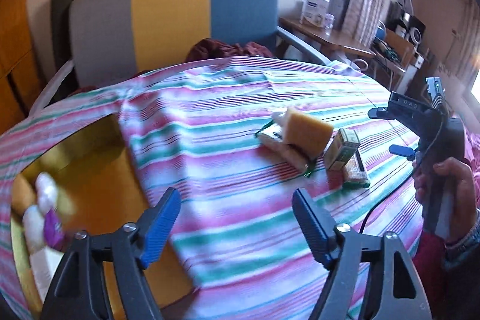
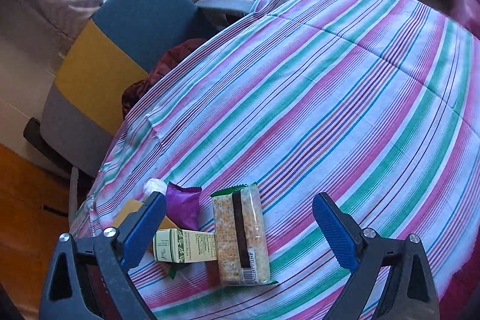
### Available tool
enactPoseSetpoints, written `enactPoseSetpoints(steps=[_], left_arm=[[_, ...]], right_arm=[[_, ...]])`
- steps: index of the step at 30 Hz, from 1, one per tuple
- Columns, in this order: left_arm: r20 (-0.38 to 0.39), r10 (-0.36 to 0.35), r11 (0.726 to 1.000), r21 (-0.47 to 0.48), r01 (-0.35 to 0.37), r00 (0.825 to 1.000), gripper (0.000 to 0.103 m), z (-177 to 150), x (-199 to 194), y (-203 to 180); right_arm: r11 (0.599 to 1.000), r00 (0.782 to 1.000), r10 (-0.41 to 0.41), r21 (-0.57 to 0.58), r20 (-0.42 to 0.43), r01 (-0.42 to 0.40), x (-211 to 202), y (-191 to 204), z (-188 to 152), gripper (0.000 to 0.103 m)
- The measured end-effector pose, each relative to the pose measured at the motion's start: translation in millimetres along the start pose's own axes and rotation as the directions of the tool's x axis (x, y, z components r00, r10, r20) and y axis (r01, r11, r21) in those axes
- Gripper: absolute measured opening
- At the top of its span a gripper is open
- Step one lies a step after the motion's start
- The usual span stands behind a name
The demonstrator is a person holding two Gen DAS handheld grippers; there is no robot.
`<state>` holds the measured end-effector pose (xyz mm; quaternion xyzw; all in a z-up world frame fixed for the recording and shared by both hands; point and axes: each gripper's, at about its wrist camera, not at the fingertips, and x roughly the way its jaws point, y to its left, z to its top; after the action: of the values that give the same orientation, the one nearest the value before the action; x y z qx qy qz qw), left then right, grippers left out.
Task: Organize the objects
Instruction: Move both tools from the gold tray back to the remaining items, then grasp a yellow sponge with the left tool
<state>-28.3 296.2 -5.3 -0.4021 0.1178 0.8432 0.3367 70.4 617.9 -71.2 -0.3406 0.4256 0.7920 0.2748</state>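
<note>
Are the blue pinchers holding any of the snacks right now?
No. The left gripper and right gripper are both open and empty; the cracker packet lies on the striped cloth, ungripped.

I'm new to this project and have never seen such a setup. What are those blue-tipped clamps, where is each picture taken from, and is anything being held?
No robot here: a person holds a two-finger gripper in each hand, each carrying a fisheye camera looking along its fingers. In the left wrist view, the left gripper is open and empty; at the right edge the person's hand grips the other tool. In the right wrist view, the right gripper is also open and empty, above a cracker packet, a cream and green carton and a purple wrapper. All lie on a striped cloth. The left view also shows a cardboard box with blurred items inside.
</note>
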Motion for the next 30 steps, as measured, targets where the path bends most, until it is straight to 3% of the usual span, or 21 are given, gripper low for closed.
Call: enactPoseSetpoints(steps=[12, 21, 29, 30], left_arm=[[-0.032, -0.051, 0.995, 0.087, 0.054, 0.998, 0.086, 43, 65, -52], [-0.049, -0.051, 0.984, 0.171, 0.059, 0.998, 0.103, 63, 112, -87], [-0.082, -0.048, 0.983, 0.175, 0.062, 0.995, 0.103, 72, 148, -98], [-0.076, -0.072, 0.985, 0.153, 0.083, 0.994, 0.099, 73, 150, -95]], right_arm=[[0.998, 0.998, 0.058, 0.038, -0.036, -0.056, 6, -7, -5, 0.101], [0.994, 0.993, 0.094, 0.058, -0.066, -0.090, 13, -8, -4, 0.101], [0.993, 0.991, 0.105, 0.068, -0.079, -0.099, 19, -8, -2, 0.101], [0.993, 0.991, 0.105, 0.068, -0.081, -0.100, 19, -9, -2, 0.101]])
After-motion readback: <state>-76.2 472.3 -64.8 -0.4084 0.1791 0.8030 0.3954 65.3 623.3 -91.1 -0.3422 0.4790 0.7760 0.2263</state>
